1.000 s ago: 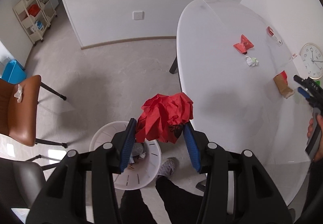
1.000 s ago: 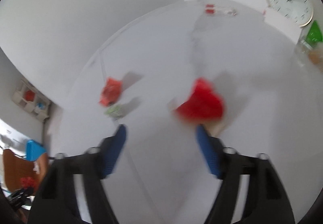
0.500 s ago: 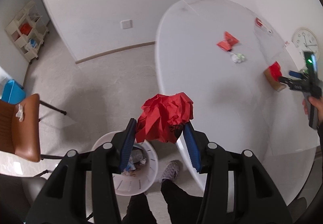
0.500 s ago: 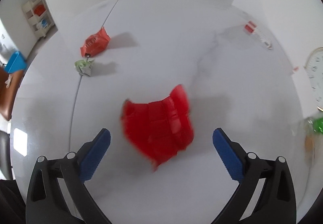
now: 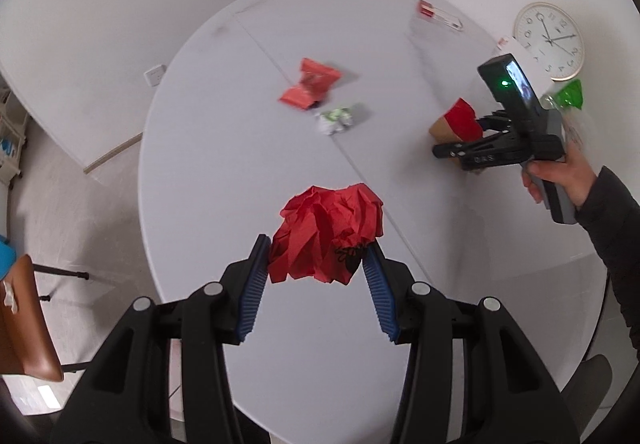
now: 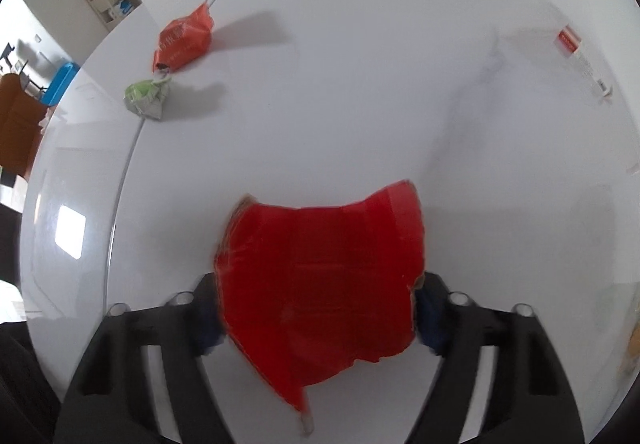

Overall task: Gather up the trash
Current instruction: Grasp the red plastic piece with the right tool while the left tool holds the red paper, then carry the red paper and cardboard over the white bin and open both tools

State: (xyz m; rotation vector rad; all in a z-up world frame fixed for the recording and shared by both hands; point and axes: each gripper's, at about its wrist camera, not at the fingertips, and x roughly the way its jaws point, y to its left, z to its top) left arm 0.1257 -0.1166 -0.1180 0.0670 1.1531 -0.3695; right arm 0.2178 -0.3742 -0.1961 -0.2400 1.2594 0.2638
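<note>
Trash is lying scattered over the round white table (image 5: 224, 148), and two pieces are already in the tongs. The left gripper (image 5: 318, 264) is clamping a crumpled red paper ball (image 5: 328, 232) between its blue pads, holding it above the near part of the table. The right gripper (image 6: 318, 310) has just been closing around a flattened red carton (image 6: 320, 276) at the table's right side; its pads are sitting at the carton's two edges, though blur is making it hard to tell how firmly they are pressing.

So the step in hand is the second pickup. A red snack wrapper (image 5: 310, 88) and a small green-and-white wad (image 5: 334, 118) are waiting farther off, near the table's middle, and a small red-and-white packet (image 5: 436, 14) is lying at the far edge.

Next, the right tongs likely need to finish squeezing and lift cleanly. No bin is showing in either view, so both loads probably call for a swing away from the table.
</note>
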